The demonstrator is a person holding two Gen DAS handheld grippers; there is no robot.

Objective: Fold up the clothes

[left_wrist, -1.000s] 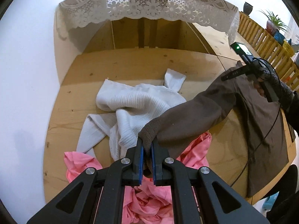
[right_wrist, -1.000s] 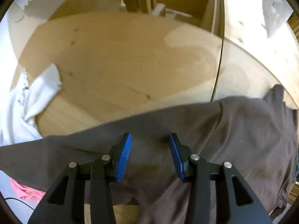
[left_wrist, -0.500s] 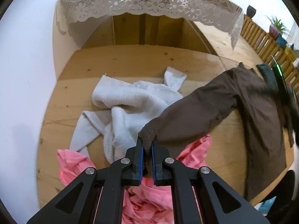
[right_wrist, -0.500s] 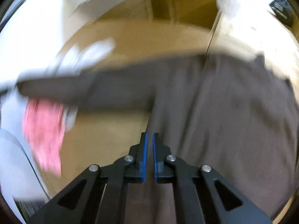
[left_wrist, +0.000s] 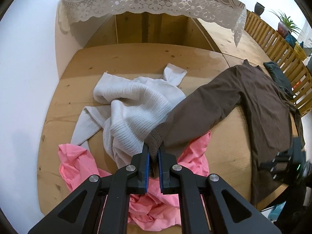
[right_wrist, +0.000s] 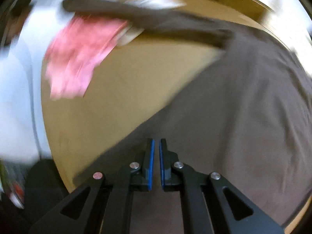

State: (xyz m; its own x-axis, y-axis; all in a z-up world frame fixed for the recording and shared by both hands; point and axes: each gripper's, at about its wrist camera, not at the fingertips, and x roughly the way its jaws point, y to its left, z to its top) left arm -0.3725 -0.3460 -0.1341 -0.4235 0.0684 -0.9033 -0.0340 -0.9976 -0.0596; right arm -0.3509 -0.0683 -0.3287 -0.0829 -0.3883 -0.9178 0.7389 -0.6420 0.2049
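The left gripper [left_wrist: 153, 152] has its jaws clamped on the cuff of the brown shirt [left_wrist: 259, 105], above the pink garment [left_wrist: 78, 165] near the table's [left_wrist: 136, 58] near edge. From there the sleeve runs as a long band across the white sweater [left_wrist: 134, 105] toward the right edge, where the shirt's body lies flat. The right gripper [right_wrist: 156, 150] hangs over that body, jaws together; the blur leaves it unclear whether cloth is pinched. The coming move likely turns on this sleeve axis: the left hand is nearer, so it would carry the cuff along it onto the body.
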